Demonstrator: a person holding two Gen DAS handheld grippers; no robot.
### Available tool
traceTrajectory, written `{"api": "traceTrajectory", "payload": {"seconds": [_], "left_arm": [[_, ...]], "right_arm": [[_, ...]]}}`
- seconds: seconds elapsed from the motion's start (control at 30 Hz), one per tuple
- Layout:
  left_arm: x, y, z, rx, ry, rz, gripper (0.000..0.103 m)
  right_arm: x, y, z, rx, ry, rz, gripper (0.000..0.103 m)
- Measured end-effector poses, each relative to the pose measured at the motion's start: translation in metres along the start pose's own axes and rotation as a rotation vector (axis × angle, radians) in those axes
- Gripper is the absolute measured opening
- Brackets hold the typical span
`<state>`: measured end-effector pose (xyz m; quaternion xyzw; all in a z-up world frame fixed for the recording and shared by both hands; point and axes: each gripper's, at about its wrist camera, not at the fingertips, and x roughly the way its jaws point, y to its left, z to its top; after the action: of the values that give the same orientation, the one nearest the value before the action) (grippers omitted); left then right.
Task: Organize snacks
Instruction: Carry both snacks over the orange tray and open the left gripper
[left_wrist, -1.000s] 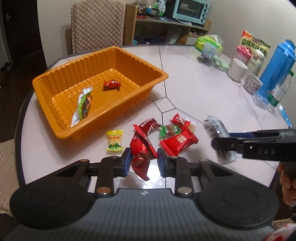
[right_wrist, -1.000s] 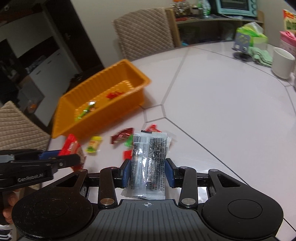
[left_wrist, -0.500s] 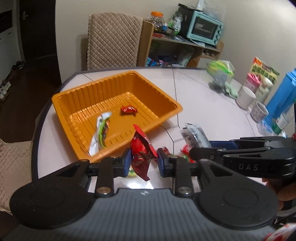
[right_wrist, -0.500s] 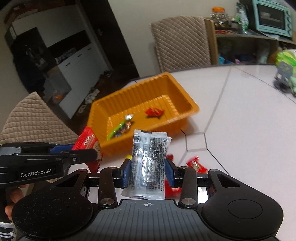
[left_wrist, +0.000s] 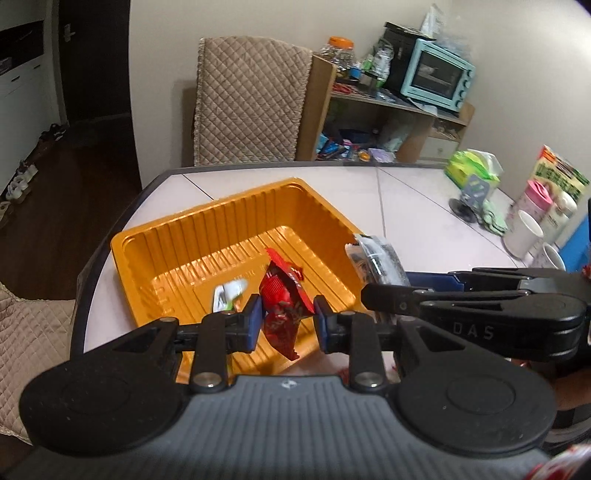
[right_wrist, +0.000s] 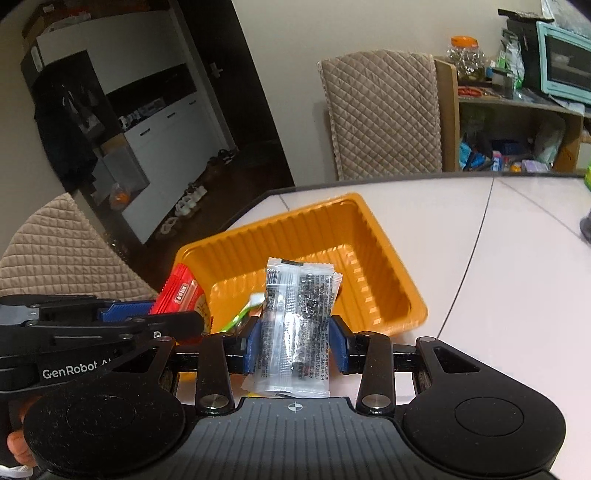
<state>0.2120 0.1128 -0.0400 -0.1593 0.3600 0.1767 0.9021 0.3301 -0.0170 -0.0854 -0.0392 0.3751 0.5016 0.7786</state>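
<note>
**Two packets up, tray waiting**

Your left gripper (left_wrist: 288, 319) pinches a red snack packet (left_wrist: 282, 306) at frame centre; your right gripper (right_wrist: 295, 341) clamps a clear packet (right_wrist: 297, 328). Both hang over the orange tray (left_wrist: 177, 258). Inside it, one green-white snack (left_wrist: 227, 293) shows. Neither packet is dropped yet.

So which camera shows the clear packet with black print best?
The right wrist view: the clear packet faces the lens, clamped upright in the right gripper over the orange tray. The left wrist view catches only its upper end, angled and blurred, above that gripper's finger.
</note>
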Motion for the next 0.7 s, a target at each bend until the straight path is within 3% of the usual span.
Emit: {"api": "traceTrajectory", "payload": {"seconds": [0.27, 0.7], "left_arm": [[0.039, 0.009, 0.022, -0.047, 0.030, 0.037, 0.027], [0.090, 0.019, 0.031, -0.111, 0.106, 0.064, 0.027]], "right_arm": [[0.036, -0.015, 0.019, -0.028, 0.011, -0.020, 0.040], [0.084, -0.033, 0.025, -0.071, 0.062, -0.050, 0.040]]}}
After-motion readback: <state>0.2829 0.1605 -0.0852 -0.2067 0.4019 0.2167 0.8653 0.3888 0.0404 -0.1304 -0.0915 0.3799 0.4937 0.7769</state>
